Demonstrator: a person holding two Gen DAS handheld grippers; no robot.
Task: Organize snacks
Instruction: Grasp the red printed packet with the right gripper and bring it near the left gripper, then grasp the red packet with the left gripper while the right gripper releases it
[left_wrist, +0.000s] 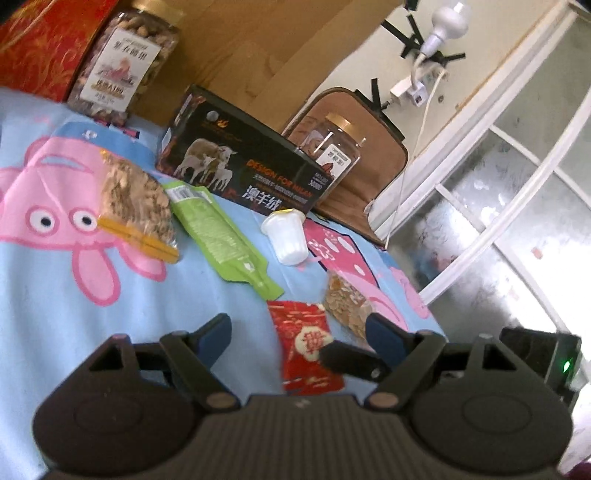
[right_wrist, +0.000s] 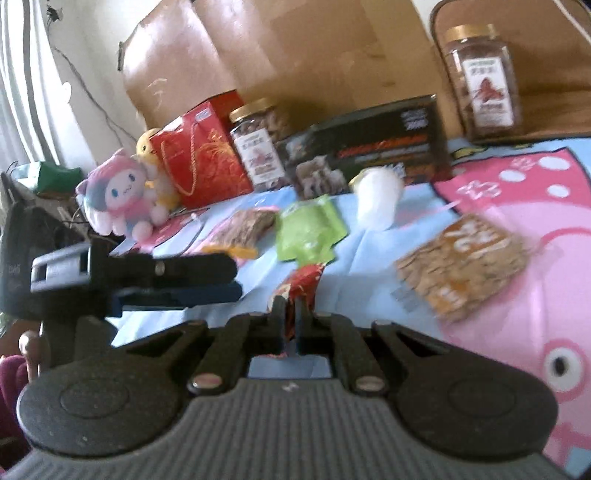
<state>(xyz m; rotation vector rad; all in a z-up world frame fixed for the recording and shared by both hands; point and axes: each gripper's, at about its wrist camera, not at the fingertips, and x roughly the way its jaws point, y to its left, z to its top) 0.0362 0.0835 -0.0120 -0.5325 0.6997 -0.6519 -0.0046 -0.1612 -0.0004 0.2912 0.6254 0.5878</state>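
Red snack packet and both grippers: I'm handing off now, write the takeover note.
Right gripper: shut on the red snack packet, near the cloth's front edge.
Left gripper: open, empty, hovering just beside that packet.
On the blue cloth: clipped seed bag, green pouch, white cup, second seed bag. Black box and two jars stand behind.
Done: packet gripped. Left: everything else still loose.

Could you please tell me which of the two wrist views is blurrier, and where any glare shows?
Right wrist view: motion-smeared, with the seed bag and white cup soft-edged; the right gripper stays fairly crisp. Left wrist view: sharper, the black box lettering partly legible, though the window glares and fisheye bends its frame.
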